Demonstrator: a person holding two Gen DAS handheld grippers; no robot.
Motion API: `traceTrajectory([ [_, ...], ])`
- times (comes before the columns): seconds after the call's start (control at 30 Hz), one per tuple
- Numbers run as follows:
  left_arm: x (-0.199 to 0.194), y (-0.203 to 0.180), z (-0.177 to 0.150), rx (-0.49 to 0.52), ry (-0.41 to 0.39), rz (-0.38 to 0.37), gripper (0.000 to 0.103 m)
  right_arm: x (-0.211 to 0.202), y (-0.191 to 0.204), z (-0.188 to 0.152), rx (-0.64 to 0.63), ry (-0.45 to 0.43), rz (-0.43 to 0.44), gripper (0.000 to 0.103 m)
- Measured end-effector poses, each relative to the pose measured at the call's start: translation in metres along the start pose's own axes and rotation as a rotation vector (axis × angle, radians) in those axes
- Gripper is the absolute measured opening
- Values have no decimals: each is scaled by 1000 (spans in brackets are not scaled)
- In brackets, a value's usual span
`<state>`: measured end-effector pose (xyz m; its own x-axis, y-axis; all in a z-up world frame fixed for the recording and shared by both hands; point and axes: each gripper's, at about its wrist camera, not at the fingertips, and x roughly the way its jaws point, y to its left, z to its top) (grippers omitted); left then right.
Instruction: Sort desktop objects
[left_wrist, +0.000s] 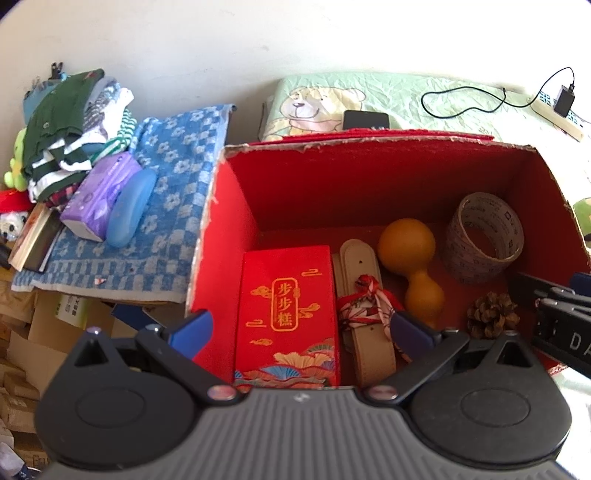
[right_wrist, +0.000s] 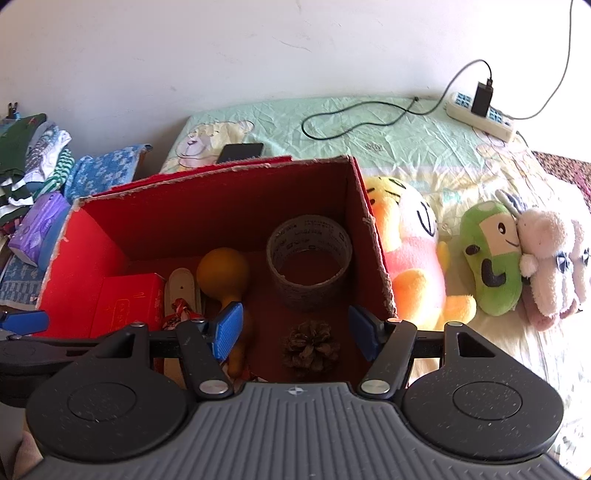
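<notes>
Right gripper (right_wrist: 295, 332) jaws apart, empty, brown scaly pine cone (right_wrist: 311, 348) just below between them: light, brittle; pinch mid-body.

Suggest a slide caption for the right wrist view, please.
Open right claw poised above a pine cone inside the red box, beside a tape roll and gourd.

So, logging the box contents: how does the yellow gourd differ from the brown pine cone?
The smooth yellow-orange gourd is the larger, lying on its side by the belt; the brown pine cone is small, rough and scaly, sitting nearer the front. Both rest loose in the red cardboard box.
</notes>
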<state>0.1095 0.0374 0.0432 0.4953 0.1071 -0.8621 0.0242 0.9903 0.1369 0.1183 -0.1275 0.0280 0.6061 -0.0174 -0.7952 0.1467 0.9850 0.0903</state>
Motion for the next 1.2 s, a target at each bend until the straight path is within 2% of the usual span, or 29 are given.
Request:
traceTrajectory([
  [0.37, -42, -9, -20, -70, -47, 88, 102, -32, -8, -5, -67, -54, 116, 65],
  [0.57, -56, -21, -42, -110, -27, 115, 102, -48, -16, -18, -114, -68, 147, 65],
  [0.93, -52, -40, -92, -180, 63, 122, 102, -47, -34, -53, -183, 3, 182, 65],
  [1.2, -37, -40, -119, -180, 130, 107, 102, -36, -33, -76, -224, 94, 179, 66],
])
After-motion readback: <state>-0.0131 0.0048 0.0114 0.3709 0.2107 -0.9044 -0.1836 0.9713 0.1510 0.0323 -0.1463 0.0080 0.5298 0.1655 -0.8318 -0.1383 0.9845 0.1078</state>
